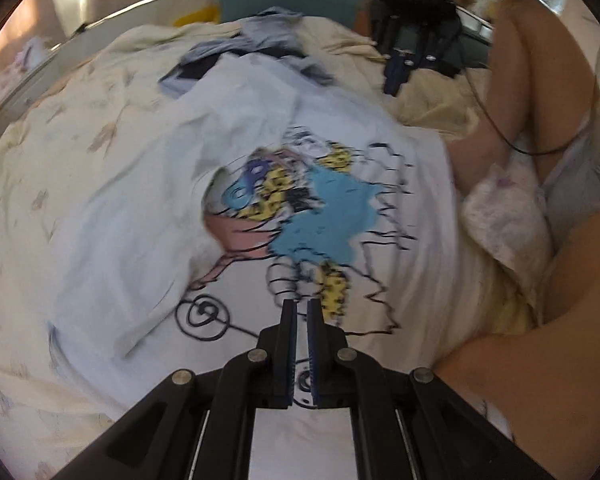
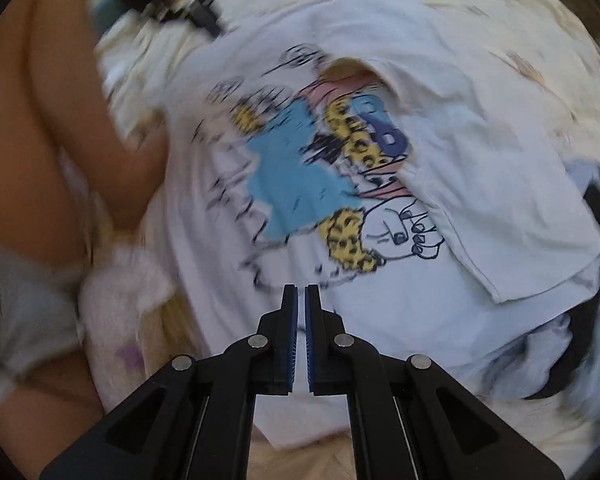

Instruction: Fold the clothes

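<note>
- My left gripper (image 1: 301, 307) is hovering over the shirt (image 1: 120, 216)'s near edge, jaws nearly closed with a thin gap; whether any cloth is pinched between them, I cannot tell.
- My right gripper (image 2: 301, 292) is doing the same from the other side: narrow slit between the jaws, shirt (image 2: 480, 152) below and ahead, a pinch not confirmable.
- Both views are smearing with motion blur, so fine contact is unreadable.
- The shirt is lying print-up on the bedsheet (image 1: 32, 184), directly under and in front of both tools.
- Progress: I'm judging this partly folded. One side with its sleeve is lying turned in over the body, covering part of the print (image 1: 300, 208); the opposite side is lying flat.
- Left, as I'm reading it: the flat side needs bringing in, then a lengthwise fold; the flap is also looking rumpled and could use smoothing.
- My leg (image 1: 516, 80) is resting beside the shirt's edge, with a small pale cloth (image 1: 504, 216) touching that edge.
- Farther out, a heap of blue and dark clothes (image 1: 252, 48) is sitting just past the shirt's far end, looking loose and crumpled.
- In the left view my right gripper (image 1: 396, 76) is showing near that heap.
</note>
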Demonstrator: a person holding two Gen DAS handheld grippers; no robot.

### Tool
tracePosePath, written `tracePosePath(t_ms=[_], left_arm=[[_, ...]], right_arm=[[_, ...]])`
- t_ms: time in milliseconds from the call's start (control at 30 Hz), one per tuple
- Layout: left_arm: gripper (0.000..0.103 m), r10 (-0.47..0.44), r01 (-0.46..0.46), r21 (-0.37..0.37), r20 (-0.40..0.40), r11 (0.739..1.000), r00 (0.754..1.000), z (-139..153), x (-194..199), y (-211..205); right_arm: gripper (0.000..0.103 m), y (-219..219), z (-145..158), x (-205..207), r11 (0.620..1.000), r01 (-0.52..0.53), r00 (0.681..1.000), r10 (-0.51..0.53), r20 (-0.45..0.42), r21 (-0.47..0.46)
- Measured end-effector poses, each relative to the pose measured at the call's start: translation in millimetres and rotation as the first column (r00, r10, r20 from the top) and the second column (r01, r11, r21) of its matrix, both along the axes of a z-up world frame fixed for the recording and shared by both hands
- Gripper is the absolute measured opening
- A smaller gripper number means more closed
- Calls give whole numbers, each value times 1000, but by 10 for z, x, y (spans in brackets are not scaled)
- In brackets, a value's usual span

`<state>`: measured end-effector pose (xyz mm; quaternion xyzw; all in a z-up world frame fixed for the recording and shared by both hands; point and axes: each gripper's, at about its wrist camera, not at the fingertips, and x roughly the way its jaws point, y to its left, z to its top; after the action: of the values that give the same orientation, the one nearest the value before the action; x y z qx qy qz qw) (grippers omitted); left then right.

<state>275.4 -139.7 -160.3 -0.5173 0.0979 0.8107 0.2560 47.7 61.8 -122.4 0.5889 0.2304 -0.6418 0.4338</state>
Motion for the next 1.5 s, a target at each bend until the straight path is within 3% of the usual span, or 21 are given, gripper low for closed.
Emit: tracePosePath(t_ms=[33, 67, 100, 133, 167, 367, 467, 567, 667, 700, 733, 800, 867, 900, 1000, 1133, 1267, 1400, 1433, 1467, 1500], left_arm=[[9, 46, -46, 9, -23, 999, 999, -29, -72, -41], [22, 94, -93, 23, -45, 995, 995, -58, -146, -82], [46, 108, -107, 17, -65, 994, 992, -127, -200, -68], [56, 116, -115, 7, -86, 993, 990, -203, -250, -45], [59, 123, -124, -2, -106, 992, 987, -280, -300, -23], [59, 117, -136, -88, -194, 987, 974, -670, -423, 91], [59, 97, -131, -139, -227, 982, 969, -847, -436, 141], [59, 27, -100, -235, -294, 967, 955, -922, -397, 229], [59, 7, -103, -285, -319, 953, 948, -953, -363, 232], [59, 1, -104, -300, -326, 948, 945, -964, -353, 232], [59, -5, -106, -315, -333, 943, 943, -974, -343, 231], [59, -17, -110, -345, -346, 932, 938, -996, -323, 229], [59, -29, -115, -374, -359, 920, 933, -1017, -303, 228], [59, -35, -117, -388, -365, 914, 930, -1028, -293, 227], [59, -72, -111, -437, -381, 893, 922, -1078, -265, 255], [59, -123, -90, -490, -386, 867, 914, -1180, -293, 323], [59, -124, -94, -495, -390, 864, 912, -1211, -370, 338], [59, -142, -94, -521, -396, 848, 907, -1209, -421, 374], [59, -146, -80, -516, -382, 853, 912, -1209, -437, 368], [42, -149, -63, -508, -367, 859, 918, -1210, -453, 360], [5, -153, -47, -500, -351, 865, 924, -1210, -470, 352]], right_arm=[[10, -14, -19, -64, 1000, 27, 999, -27, -37, -10], [14, -31, -41, -153, 998, 61, 996, -63, -68, -34], [31, -58, -78, -238, 994, 93, 991, -97, -90, -53], [32, -97, -129, -314, 991, 121, 985, -127, -113, -61], [32, -136, -194, -378, 988, 141, 981, -148, -129, -62], [32, -353, -684, -575, 981, 194, 964, -193, -183, -17], [32, -447, -817, -537, 982, 188, 942, -175, -287, 16], [34, -594, -845, -341, 991, 98, 898, -51, -437, 86], [41, -726, -851, -103, 988, -18, 838, 100, -536, 156], [59, -762, -848, -32, 984, -50, 821, 139, -554, 174], [87, -786, -841, 28, 981, -72, 810, 164, -563, 181], [94, -803, -833, 123, 978, -91, 777, 189, -600, 190], [92, -818, -903, 163, 969, -89, 760, 215, -613, 230], [86, -825, -944, 173, 965, -87, 756, 226, -615, 249], [52, -863, -1104, 213, 943, -71, 722, 273, -636, 324], [51, -893, -1242, 199, 927, -50, 723, 290, -627, 372], [48, -917, -1272, 165, 926, -21, 725, 274, -632, 377], [30, -882, -1197, 29, 928, 67, 728, 206, -654, 367], [20, -854, -1194, -16, 926, 81, 738, 193, -647, 369], [12, -823, -1191, -51, 925, 85, 751, 185, -634, 371], [7, -802, -1176, -50, 925, 73, 757, 192, -624, 373]])
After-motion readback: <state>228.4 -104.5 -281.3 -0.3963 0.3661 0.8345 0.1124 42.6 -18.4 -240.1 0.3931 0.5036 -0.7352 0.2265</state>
